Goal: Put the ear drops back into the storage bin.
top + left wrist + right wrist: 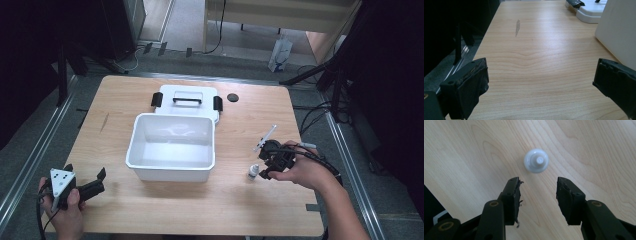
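A small white bottle (254,171) stands upright on the wooden table, right of the white bin (171,147). My right gripper (265,167) hovers just right of the bottle, pointing down, open. From above, the bottle (536,160) sits just beyond the tips of the right gripper (538,185), with nothing between the jaws. My left gripper (85,172) rests at the table's near left corner, open and empty. Its own view shows the left gripper (540,72) spread wide over bare wood. A syringe (265,137) lies behind the right hand.
The bin's lid (187,100) with a black handle and latches lies behind the bin. A black round cap (232,97) sits to its right. The bin's white wall (619,32) stands close on the right of the left gripper. Bare wood (536,50) stretches ahead.
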